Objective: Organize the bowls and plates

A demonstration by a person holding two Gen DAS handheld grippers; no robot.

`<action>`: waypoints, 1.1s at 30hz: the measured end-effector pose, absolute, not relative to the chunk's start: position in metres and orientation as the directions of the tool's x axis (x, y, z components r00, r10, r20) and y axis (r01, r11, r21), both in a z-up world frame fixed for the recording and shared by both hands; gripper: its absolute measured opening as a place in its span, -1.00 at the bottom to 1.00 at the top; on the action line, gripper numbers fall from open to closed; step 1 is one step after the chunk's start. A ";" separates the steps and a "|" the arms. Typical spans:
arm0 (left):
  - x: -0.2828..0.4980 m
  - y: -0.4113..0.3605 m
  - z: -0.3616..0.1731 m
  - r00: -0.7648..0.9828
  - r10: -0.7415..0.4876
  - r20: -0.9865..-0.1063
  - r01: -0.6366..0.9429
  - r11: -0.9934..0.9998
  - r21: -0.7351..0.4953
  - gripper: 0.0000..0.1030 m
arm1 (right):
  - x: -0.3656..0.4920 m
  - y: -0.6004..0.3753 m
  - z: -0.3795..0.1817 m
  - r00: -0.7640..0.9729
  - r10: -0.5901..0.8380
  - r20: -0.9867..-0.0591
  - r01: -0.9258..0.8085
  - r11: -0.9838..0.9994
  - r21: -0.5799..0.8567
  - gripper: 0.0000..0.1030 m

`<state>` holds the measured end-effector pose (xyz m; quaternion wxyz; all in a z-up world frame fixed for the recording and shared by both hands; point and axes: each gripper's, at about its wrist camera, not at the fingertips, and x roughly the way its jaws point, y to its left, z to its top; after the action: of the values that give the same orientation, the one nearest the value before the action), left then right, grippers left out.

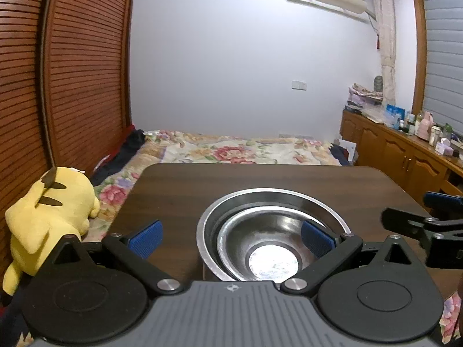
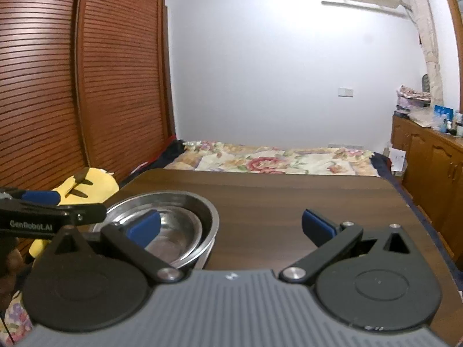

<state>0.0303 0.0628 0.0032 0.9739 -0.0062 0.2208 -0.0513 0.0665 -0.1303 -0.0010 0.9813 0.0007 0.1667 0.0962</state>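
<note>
My left gripper [image 1: 230, 240] with ribbed grey body, black round-ended links, silver screws, blue ribbed fingers [image 1: 146, 238], my right gripper [image 2: 230, 228] alike, white "GenRobot.AI" lettering on the left's side

A yellow plush toy [image 1: 46, 219] lies left of the tongs, a floral bedspread [image 1: 231, 150] ahead, wooden cabinets [image 1: 405, 159] to the right.

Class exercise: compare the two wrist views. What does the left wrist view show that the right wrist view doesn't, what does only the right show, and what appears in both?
Only the left wrist view shows the window blind and the bottles on the cabinet. Only the right wrist view shows the "GenRobot.AI" lettering on the left tongs. Both show the nested steel bowls, the wooden table, the yellow plush toy and the flowered bed.
</note>
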 end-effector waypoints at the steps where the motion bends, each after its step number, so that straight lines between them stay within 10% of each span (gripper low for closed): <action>1: 0.029 0.063 0.004 0.898 -0.099 -0.428 0.094 0.995 -0.031 1.00 | 0.064 -0.131 -0.001 0.927 0.188 -0.325 -0.187 0.982 0.034 1.00; 33: -0.002 0.040 -0.017 0.896 -0.087 -0.436 0.109 0.994 0.028 1.00 | 0.041 -0.157 -0.020 0.932 0.124 -0.340 -0.117 0.992 0.042 1.00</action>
<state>-0.0017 0.0397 -0.0167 0.9733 0.0257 0.2226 -0.0504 0.0414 -0.1569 -0.0200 0.9828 0.0106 0.1739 0.0613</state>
